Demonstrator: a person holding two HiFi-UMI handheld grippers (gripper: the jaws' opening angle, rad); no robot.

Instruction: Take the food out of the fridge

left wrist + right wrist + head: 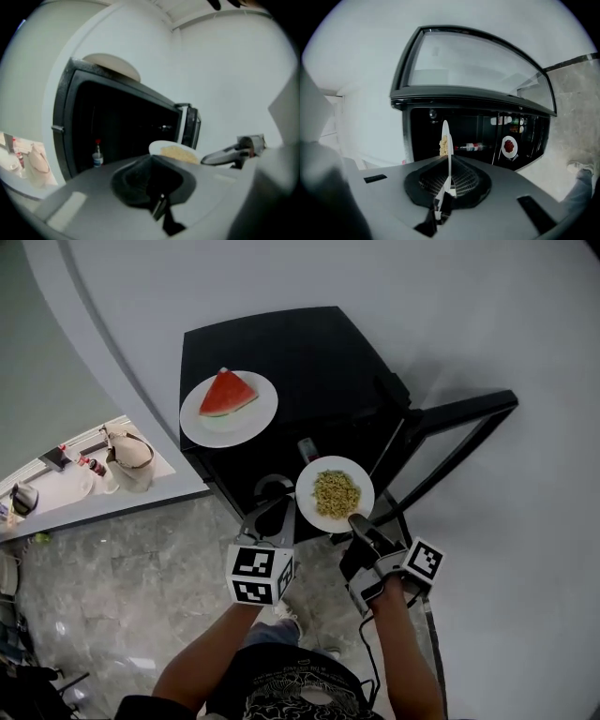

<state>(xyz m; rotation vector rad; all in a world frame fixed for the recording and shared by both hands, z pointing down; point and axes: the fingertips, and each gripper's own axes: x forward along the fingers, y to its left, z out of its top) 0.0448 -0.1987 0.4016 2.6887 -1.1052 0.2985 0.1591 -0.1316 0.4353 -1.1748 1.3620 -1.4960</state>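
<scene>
A black mini fridge [309, 362] stands open, its door [459, 423] swung out to the right. On its top sits a white plate with a watermelon slice [228, 399]. My right gripper [357, 519] is shut on the near rim of a white plate of yellow food [335, 494], held level in front of the fridge. In the right gripper view that plate [446, 145] shows edge-on between the jaws. My left gripper [270, 514] hangs just left of the plate, shut and holding nothing. Inside the fridge are a plate of red food [509, 146] and a small bottle [97, 157].
The fridge stands against a white wall [422, 296] on a grey marbled floor [122, 587]. At the far left a low ledge [84, 484] carries a bag and small items. The person's shoes [286, 615] are right below the grippers.
</scene>
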